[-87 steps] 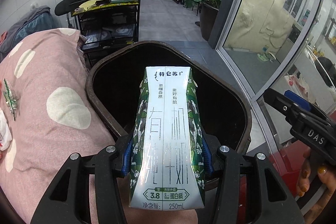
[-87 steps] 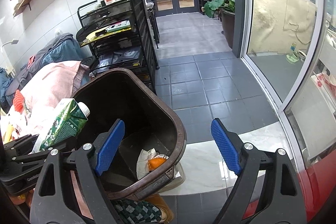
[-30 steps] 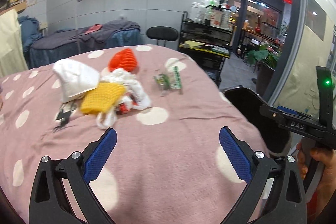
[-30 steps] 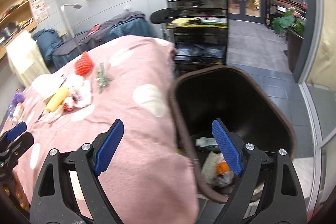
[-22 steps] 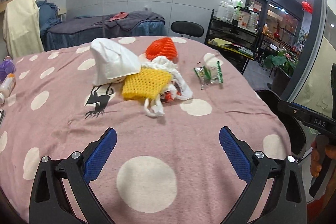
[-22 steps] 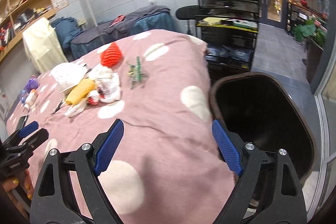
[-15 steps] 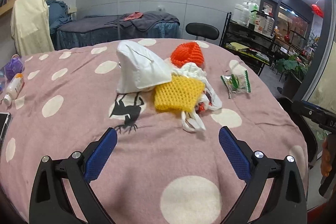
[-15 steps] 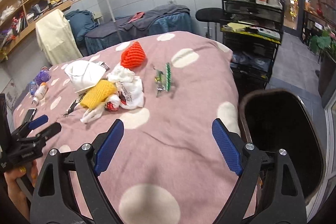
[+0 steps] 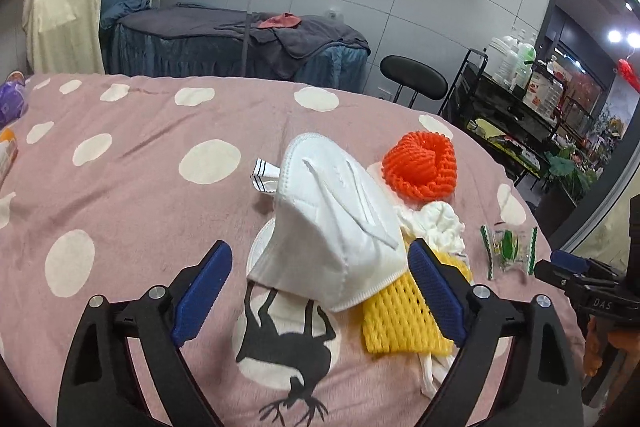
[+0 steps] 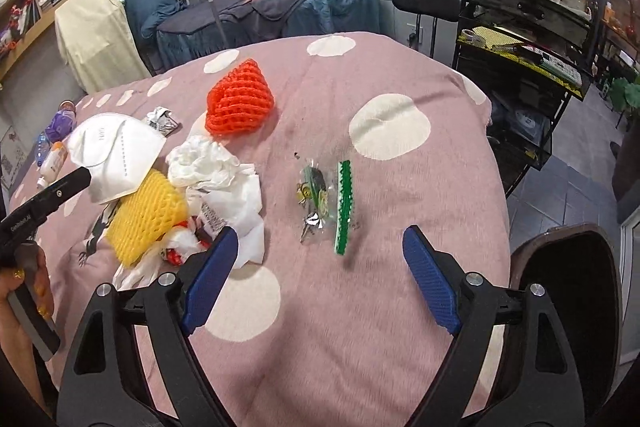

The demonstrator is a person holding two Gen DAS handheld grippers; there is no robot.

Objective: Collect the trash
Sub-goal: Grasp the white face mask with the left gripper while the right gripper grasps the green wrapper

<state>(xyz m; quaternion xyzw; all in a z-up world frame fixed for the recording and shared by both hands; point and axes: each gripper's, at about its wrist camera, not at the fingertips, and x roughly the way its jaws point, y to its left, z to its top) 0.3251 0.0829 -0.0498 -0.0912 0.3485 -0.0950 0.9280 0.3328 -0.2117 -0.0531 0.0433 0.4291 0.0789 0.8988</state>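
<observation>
Milk carton gone from the left tool [image 9: 318,291] since 2.9 s back; both tools swung away from the bin to the trash pile, and over the last half second the left tool came in close on the mask. Left tool now wide open, nothing held, blue pads either side of the white face mask [image 9: 334,227], not touching it as far as visible. Mask lies on the pink polka-dot desk cover [image 9: 132,195], its lower edge overlapping the yellow foam net [image 9: 400,323]. Orange foam net [image 9: 420,167] just behind the mask, crumpled white tissue [image 9: 440,223] between orange net and yellow net. Small clear green-edged wrapper [image 9: 508,251] lies apart to the right of the pile.

Right tool [image 10: 316,279] wide open too, empty, hovering over the cover with the green wrapper [image 10: 328,203] just ahead between its pads' line. White plastic bag scraps [image 10: 236,203] near its left pad. Brown trash bin [image 10: 568,287] at the desk's right edge, beside the right pad. Small bottles [image 10: 56,143] lie at the far left of the desk. Black wire cart [image 10: 532,39] and stool [image 10: 426,1] behind.
</observation>
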